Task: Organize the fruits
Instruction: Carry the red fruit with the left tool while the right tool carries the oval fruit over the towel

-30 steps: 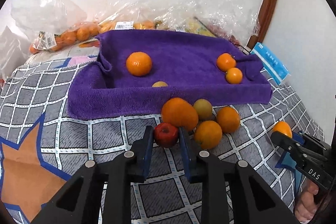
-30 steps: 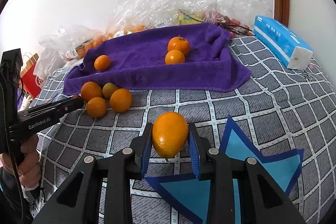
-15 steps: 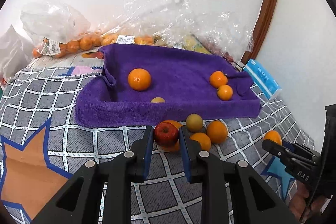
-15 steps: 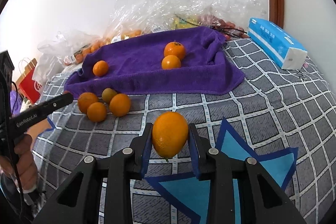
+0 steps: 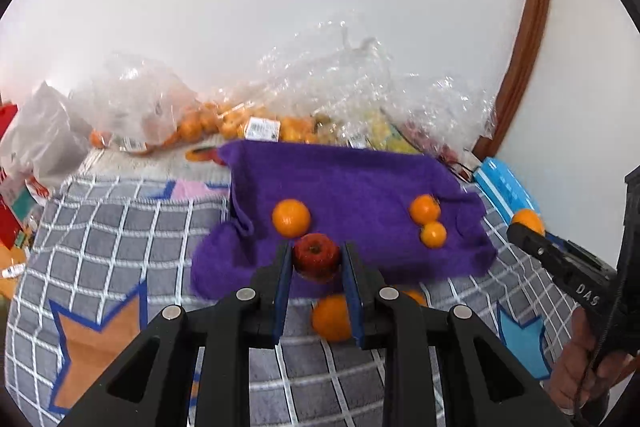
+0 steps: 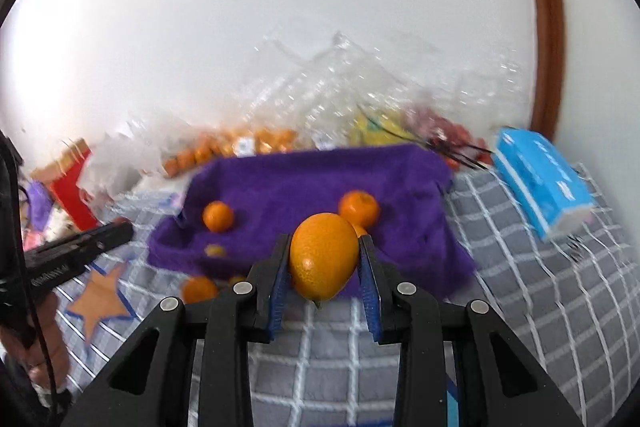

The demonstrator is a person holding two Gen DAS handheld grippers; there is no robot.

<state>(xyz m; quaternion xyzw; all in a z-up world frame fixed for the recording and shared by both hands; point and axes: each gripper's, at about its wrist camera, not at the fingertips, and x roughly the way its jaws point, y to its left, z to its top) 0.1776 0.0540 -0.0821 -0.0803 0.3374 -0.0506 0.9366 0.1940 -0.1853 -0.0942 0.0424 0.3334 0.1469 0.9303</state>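
My left gripper is shut on a small red apple, held in the air in front of the purple towel. My right gripper is shut on a large oval orange, also lifted toward the towel. Three oranges lie on the towel: one at the left and two at the right. Loose oranges lie on the checked cloth below the left gripper. The right gripper also shows at the right of the left wrist view.
Clear plastic bags of fruit pile against the wall behind the towel. A blue tissue pack lies at the right. A red box stands at the left. The grey checked cloth covers the surface.
Both grippers have lifted with their fruit and moved toward the towel. The loose oranges now sit below the left gripper's fingers.
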